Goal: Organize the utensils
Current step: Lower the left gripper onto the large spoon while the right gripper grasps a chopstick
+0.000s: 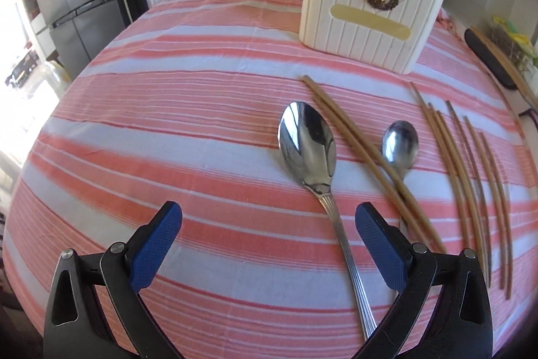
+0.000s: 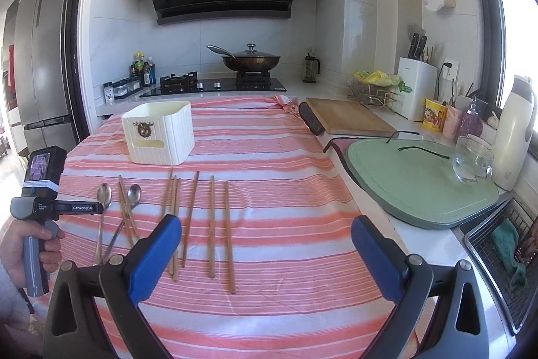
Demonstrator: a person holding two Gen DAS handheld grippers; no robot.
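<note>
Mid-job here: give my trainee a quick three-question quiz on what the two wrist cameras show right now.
1. True or false: the white holder already contains utensils.
2. How many spoons lie on the striped cloth?
3. Which crosses the small spoon: A) a chopstick pair, B) the large spoon, C) nothing?

Key: 1. Cannot be confirmed; none show above its rim. 2. Two. 3. A.

Both the left tongs and right tongs are open and empty.

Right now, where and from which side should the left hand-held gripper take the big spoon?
Probably grip the big spoon on its slim ribbed handle, below the bowl, coming straight down with fingers across it. It lies flat, clear of the chopsticks, and the open left hand-held gripper already straddles the handle.
</note>
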